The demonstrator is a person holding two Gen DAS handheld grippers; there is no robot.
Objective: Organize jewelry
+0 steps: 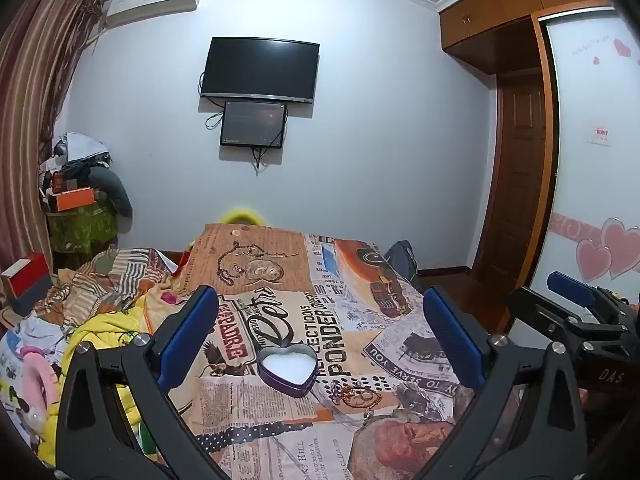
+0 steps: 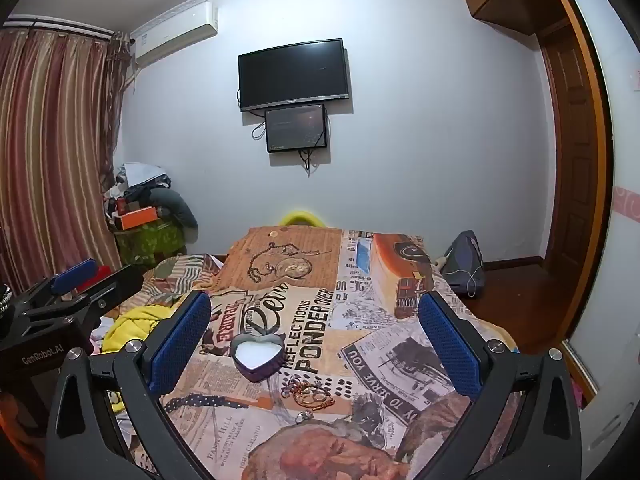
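A purple heart-shaped tin (image 1: 287, 369) with a white lining stands open on the newspaper-print cloth (image 1: 360, 320); it also shows in the right wrist view (image 2: 257, 356). A small pile of gold jewelry (image 1: 357, 395) lies just right of the tin, also seen in the right wrist view (image 2: 312, 394), with a small silver piece (image 2: 304, 416) nearer me. My left gripper (image 1: 316, 320) is open and empty above the tin. My right gripper (image 2: 314, 320) is open and empty, held beside the left one.
The cloth-covered table (image 2: 400, 264) has a printed chain picture at its far end. Yellow clothing (image 1: 100, 340) and striped bedding (image 1: 120, 272) lie to the left. A bag (image 2: 466, 260) sits on the floor at right. A wardrobe (image 1: 516, 160) stands on the right.
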